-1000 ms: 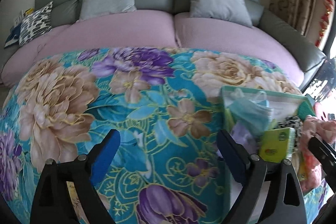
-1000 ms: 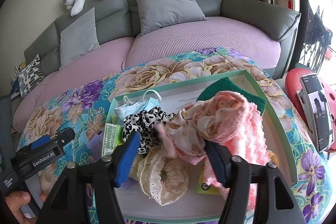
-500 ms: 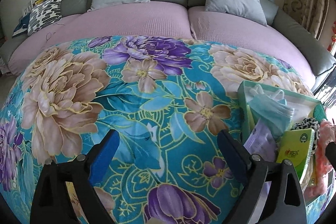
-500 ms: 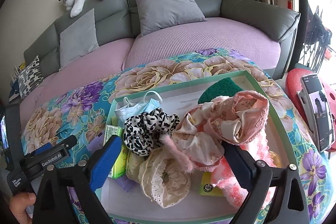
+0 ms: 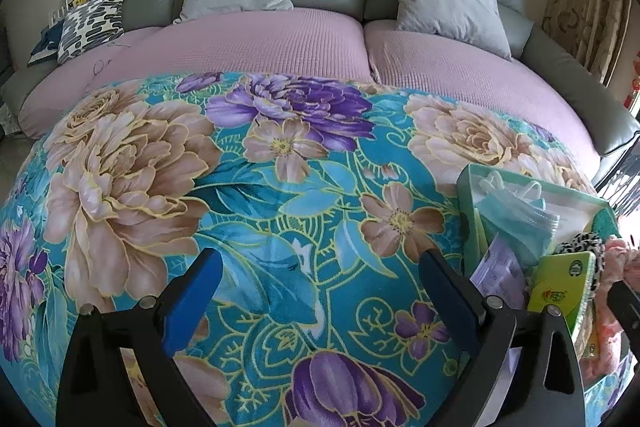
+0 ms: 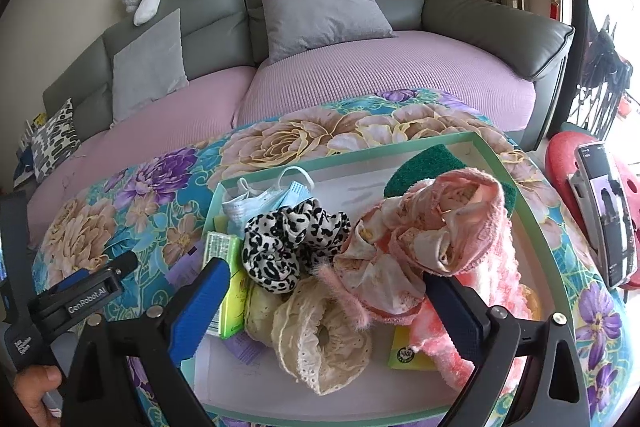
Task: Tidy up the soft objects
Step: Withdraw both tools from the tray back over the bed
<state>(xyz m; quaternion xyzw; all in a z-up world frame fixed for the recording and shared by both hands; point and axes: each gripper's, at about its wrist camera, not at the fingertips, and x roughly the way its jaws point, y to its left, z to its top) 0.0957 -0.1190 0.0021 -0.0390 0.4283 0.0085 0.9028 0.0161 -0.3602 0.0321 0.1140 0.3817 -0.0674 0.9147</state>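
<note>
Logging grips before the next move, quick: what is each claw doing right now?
Left claw: open, empty, over the floral blanket.
Right claw: open wide above the pink cloth, gripping nothing.

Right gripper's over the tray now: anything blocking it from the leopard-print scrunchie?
Nothing visible. The right gripper stands open above the tray, and the leopard-print scrunchie sits on top of the pile, uncovered. The cream lace scrunchie lies nearer, below it.

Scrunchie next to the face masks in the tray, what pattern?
Black-and-white leopard print on the scrunchie; clearest in the right wrist view.
</note>
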